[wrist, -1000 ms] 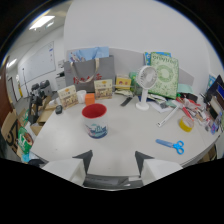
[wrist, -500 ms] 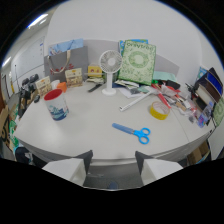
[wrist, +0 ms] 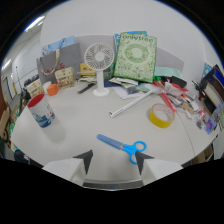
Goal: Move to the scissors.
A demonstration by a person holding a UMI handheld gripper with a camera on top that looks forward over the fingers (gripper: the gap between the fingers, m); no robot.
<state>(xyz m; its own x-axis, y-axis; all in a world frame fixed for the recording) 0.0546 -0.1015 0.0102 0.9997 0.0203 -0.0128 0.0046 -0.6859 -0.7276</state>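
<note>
Gripper (wrist: 113,161) at bottom centre, its 2 fingers spread apart and empty; 1 pair of blue scissors (wrist: 122,145) on the table (wrist: 85,125) just ahead between them; 1 fan (wrist: 99,63), 1 tape roll (wrist: 161,114), 1 cup (wrist: 41,111) beyond

Scissors (wrist: 122,145): blue all over, handles a brighter sky blue than the blades. They lie on a plain white table (wrist: 75,145). Gripper (wrist: 113,161): dark tips, pale grey-white body below. Tape roll (wrist: 161,115) is yellow. Cup (wrist: 41,111): white w/ red rim and a dark blue pattern round the lower part (motif too small to tell). Desk fan (wrist: 99,59) white throughout, incl. stand. Box (wrist: 135,56) behind it is green w/ a lighter green circular design and white lettering at top. Bag (wrist: 59,57): grey, light blue upper edge. Small orange pot (wrist: 51,89) nr the cup. Thin white tube (wrist: 131,104) mid-table. Wall pale grey-white.
</note>
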